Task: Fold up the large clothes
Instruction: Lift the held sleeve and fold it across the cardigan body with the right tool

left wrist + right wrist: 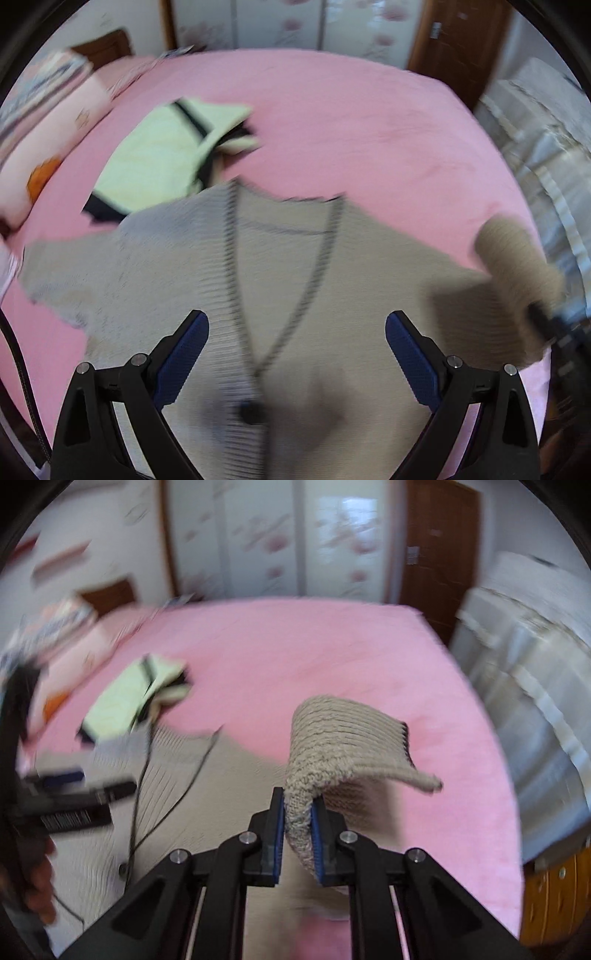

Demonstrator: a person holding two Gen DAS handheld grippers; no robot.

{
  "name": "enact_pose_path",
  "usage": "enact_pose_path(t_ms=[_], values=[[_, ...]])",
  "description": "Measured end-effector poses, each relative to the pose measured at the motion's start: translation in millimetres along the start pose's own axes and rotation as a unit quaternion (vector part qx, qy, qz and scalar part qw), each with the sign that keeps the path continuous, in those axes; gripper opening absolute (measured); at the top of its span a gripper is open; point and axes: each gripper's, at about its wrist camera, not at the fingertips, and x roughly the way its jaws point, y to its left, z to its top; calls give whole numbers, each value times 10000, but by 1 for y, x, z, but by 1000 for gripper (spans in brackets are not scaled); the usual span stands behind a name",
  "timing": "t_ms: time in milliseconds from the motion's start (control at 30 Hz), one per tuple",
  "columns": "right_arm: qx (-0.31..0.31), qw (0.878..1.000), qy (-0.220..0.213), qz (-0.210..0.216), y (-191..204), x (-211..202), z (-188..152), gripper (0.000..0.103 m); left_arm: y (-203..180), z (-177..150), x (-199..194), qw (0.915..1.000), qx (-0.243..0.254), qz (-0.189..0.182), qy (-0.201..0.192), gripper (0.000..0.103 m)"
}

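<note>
A beige knit cardigan (295,280) with dark trim and a dark button lies spread on the pink bed (351,122). My left gripper (297,325) is open and empty, just above its front near the V-neck. My right gripper (298,805) is shut on the cardigan's sleeve cuff (347,734) and holds it lifted above the bed; the raised sleeve (517,258) shows at the right of the left wrist view. The left gripper (74,801) appears blurred at the left of the right wrist view.
A folded pale yellow-green garment (162,155) with dark trim lies on the bed beyond the cardigan, also in the right wrist view (129,698). Pillows (48,122) sit at the far left. A covered piece of furniture (535,701) stands to the right of the bed.
</note>
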Motion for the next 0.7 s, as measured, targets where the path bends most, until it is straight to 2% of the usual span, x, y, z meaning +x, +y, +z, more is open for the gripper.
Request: enact_pose_path(t_ms=[67,100,233,433,467,600,700], values=[[-322,9985,436,85,39,34,-14,24,24,-3,12,9999,-83,-77,107,96],[-414,9969,652,123,50,49,-25,33,33,-6,19,9997,-90,-135,168,96],[-309,9926,1109,386,75,70,-55,34,40,-19,46,9974,113,-561,441,96],[381,9887,1385,422,50,52,-86,35,12,-28,77,9863,249,-1443,756,96],[498,9880,1411,381,42,47,-92,35,10,-29,84,9846,219,-1532,811,94],[914,9852,1436,205,13,35,-103,35,0,-34,115,9742,97,-1888,1232,63],[1172,9830,1408,139,-2,32,-107,35,-3,-39,133,9692,-13,-2002,1433,59]])
